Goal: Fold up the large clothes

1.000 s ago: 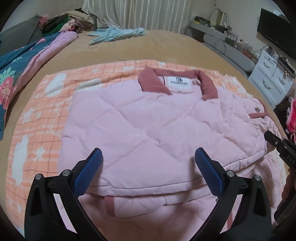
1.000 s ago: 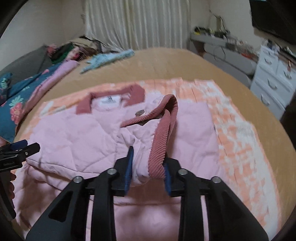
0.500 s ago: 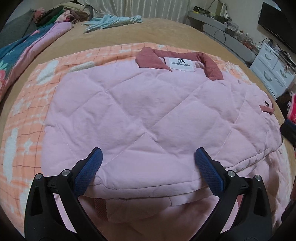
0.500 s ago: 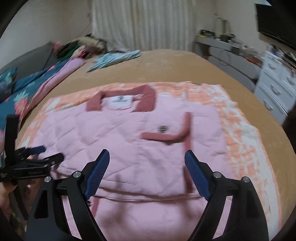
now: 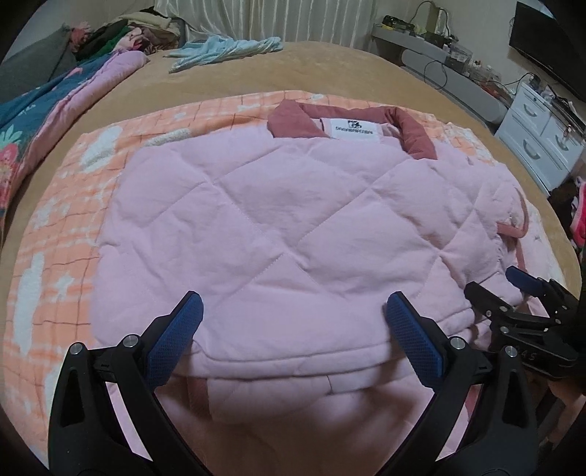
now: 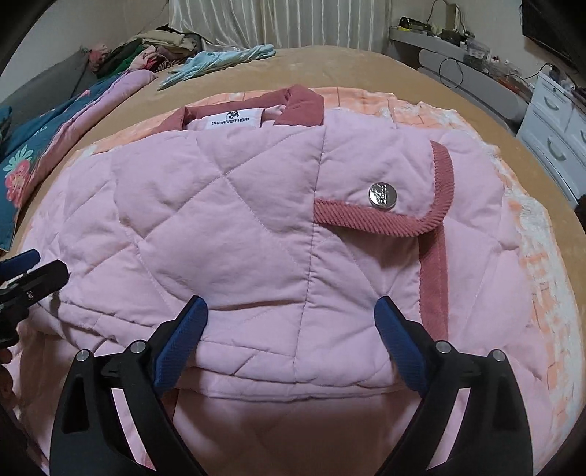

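Note:
A pink quilted jacket point(image 5: 285, 227) with a dark rose collar point(image 5: 293, 121) lies folded on an orange checked blanket point(image 5: 55, 234) on the bed. It also shows in the right wrist view point(image 6: 238, 227), where its rose-trimmed sleeve cuff point(image 6: 384, 216) with a silver snap lies folded across the body. My left gripper point(image 5: 293, 315) is open and empty, low over the jacket's near folded edge. My right gripper point(image 6: 293, 318) is open and empty at the near edge on the cuff side. Each gripper shows at the edge of the other's view.
The tan bed cover point(image 5: 329, 69) stretches beyond the blanket. A light blue garment point(image 5: 227, 49) and a pile of clothes point(image 5: 124, 33) lie at the far end. A floral quilt point(image 5: 33, 121) lies on the left. White drawers point(image 5: 538, 139) stand to the right.
My right gripper opened and let go of the sleeve cuff, which now lies flat across the jacket. Both grippers have moved closer to the jacket's near edge.

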The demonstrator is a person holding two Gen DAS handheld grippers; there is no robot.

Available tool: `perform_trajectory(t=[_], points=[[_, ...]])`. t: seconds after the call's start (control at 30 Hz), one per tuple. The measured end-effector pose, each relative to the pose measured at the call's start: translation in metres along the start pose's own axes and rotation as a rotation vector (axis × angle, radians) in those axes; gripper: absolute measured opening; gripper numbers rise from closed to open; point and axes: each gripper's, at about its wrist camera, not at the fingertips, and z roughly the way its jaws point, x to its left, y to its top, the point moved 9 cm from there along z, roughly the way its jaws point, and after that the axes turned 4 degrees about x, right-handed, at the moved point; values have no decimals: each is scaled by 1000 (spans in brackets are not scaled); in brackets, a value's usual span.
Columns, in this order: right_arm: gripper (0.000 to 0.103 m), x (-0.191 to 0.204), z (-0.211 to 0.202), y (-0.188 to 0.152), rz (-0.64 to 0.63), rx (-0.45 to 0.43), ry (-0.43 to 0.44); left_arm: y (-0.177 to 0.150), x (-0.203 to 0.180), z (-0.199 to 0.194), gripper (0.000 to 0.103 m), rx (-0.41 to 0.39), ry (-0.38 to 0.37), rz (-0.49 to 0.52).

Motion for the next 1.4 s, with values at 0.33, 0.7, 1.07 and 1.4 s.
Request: perform_trajectory(t=[0.33,0.7,1.07,1.4], points=[[98,2,-81,-25,22,-140,26,-13,-6,-44,95,-63,-40,-11],[99,1,-148,-57,24,-215,34,-41,-15,-85,95,-93,-61,10],[99,-1,-184,-81,35,-238,33,-55,-26,-129,95,-150,-69,19],[99,-3,-225,-84,43,-291,41,-64,-30,-162,95,-189,-98,8]])
